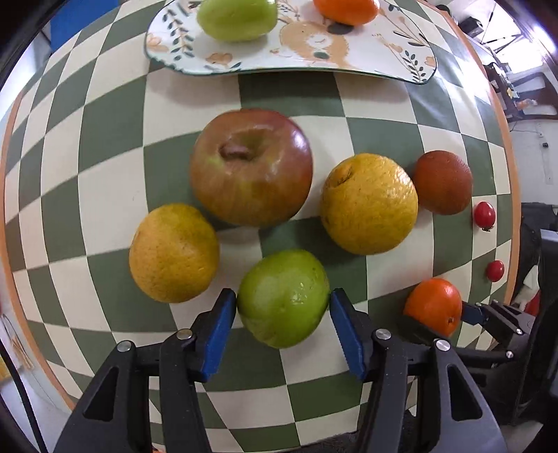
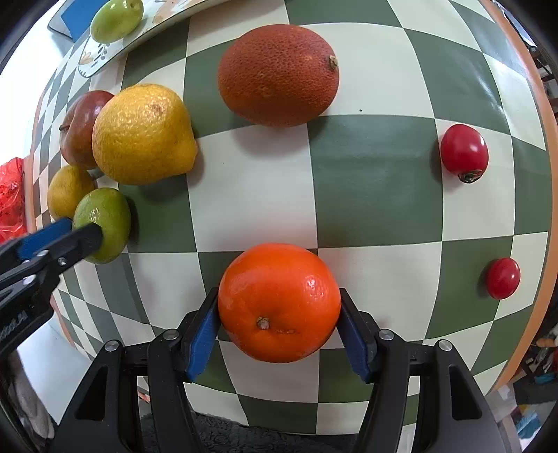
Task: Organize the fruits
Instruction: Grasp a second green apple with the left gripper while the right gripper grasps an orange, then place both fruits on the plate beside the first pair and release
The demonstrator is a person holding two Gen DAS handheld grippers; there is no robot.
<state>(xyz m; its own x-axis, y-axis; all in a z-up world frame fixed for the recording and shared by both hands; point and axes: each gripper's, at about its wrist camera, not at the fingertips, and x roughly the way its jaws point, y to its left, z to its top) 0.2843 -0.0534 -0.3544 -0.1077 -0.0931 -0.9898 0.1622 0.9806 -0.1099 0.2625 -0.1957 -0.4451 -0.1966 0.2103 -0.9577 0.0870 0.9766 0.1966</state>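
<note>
Left wrist view: our left gripper (image 1: 283,324) clamps a green fruit (image 1: 283,298), our right gripper (image 2: 279,327) an orange (image 2: 279,301); two fruits sit on the plate (image 1: 383,52), most remain.

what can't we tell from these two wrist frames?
- Plate: far side cut off by the top edge in the left wrist view, as are the tops of the green fruit on the plate and orange fruit on the plate.
- Apple: right wrist view, mostly hidden behind the yellow citrus.
- Green fruit, orange: lifted or resting on the cloth, unclear.
</note>
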